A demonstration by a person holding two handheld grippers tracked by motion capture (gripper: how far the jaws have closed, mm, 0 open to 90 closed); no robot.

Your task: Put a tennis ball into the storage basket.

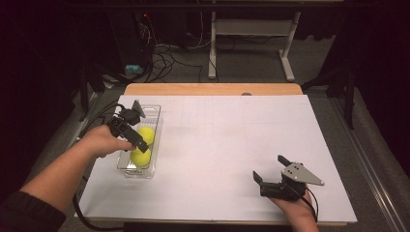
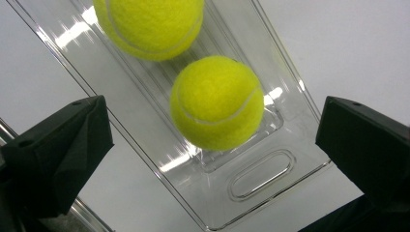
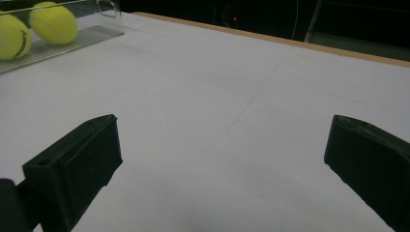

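Two yellow tennis balls [image 1: 146, 135] [image 1: 140, 156] lie in a clear plastic tray [image 1: 155, 108] at the left of the white table. My left gripper [image 1: 137, 130] hovers just above them, pointing down. In the left gripper view its jaws [image 2: 212, 104] stand wide open on either side of the nearer ball [image 2: 217, 104], not touching it, while the other ball [image 2: 150, 24] lies farther along the tray [image 2: 261, 179]. My right gripper [image 1: 268, 166] rests low at the front right, open and empty [image 3: 225, 123]. From there both balls [image 3: 53, 21] [image 3: 12, 38] show far off.
A white sheet [image 1: 217, 145] covers the tabletop, with a wooden strip [image 1: 212, 89] along the far edge. Beyond it are a dark floor, loose cables [image 1: 164, 58] and a desk frame [image 1: 251, 29]. The tray has a slotted handle [image 2: 263, 174] at its end.
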